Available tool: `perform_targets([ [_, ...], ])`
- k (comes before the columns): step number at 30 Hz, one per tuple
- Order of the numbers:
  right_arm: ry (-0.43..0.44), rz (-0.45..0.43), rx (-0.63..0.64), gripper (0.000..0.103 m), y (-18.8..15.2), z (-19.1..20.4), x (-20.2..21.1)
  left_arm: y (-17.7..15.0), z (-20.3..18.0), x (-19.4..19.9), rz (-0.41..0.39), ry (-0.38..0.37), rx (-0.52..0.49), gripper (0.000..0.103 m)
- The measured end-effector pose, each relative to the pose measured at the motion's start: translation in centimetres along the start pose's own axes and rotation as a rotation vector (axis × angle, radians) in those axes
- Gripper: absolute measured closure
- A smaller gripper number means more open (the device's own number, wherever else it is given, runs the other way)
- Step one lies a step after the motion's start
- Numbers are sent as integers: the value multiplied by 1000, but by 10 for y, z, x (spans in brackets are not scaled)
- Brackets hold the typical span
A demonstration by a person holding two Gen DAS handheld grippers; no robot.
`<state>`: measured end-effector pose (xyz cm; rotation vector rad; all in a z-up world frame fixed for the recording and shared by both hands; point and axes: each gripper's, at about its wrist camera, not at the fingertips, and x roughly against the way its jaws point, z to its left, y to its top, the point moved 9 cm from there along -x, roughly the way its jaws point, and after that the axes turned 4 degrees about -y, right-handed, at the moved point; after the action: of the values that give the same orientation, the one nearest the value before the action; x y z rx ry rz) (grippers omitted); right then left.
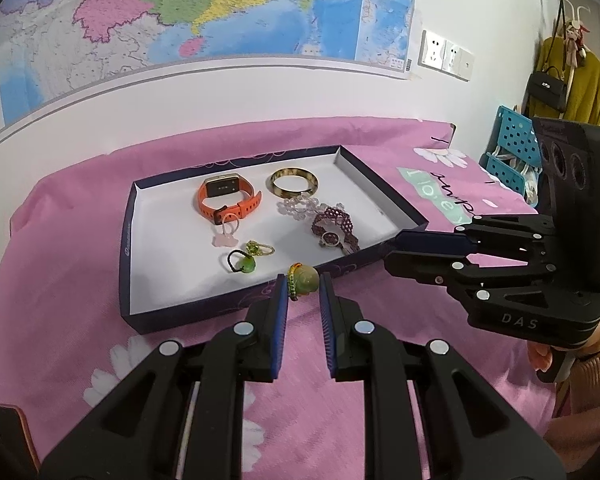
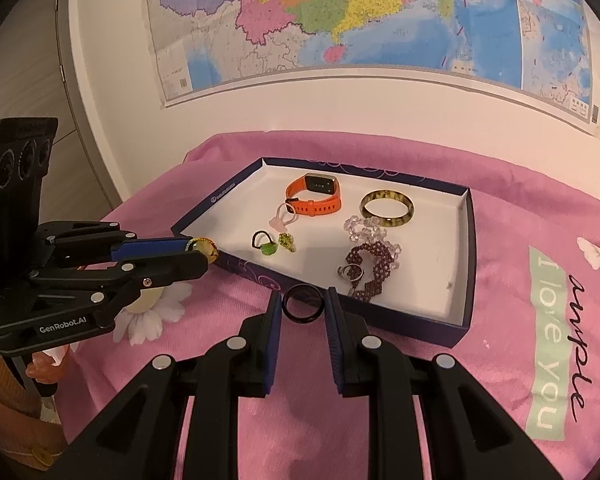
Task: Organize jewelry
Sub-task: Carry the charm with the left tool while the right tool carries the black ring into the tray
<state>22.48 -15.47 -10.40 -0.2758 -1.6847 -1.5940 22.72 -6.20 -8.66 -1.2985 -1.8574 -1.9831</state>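
Observation:
My left gripper [image 1: 303, 280] is shut on a yellow-green jade pendant [image 1: 305, 285] with a braided cord, held just above the front rim of a dark blue tray [image 1: 204, 312]. In the right wrist view my right gripper [image 2: 303, 296] is shut on a black ring [image 2: 303, 305], close to the tray's [image 2: 420, 330] near edge. The left gripper [image 2: 206, 251] and its pendant [image 2: 204, 246] show at that tray's left corner. In the white-lined tray lie an orange watch [image 1: 226, 200], a bangle [image 1: 294, 182], a clear bead bracelet [image 1: 300, 206], a purple bead bracelet [image 1: 336, 226], and hair ties [image 1: 242, 262].
The tray rests on a pink sheet [image 1: 68, 264] printed with daisies and lettering. A map [image 1: 180, 20] covers the wall behind. A blue perforated rack [image 1: 512, 148] and a hanging yellow coat [image 1: 580, 80] stand at the far right. A sleeved hand [image 1: 572, 376] holds the right gripper.

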Motion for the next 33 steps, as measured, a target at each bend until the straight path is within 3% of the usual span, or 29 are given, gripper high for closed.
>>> perform_targets([
  [33,-27,-8,-6,83,27,-14,-32,23,36,-26,4,67,40,87],
])
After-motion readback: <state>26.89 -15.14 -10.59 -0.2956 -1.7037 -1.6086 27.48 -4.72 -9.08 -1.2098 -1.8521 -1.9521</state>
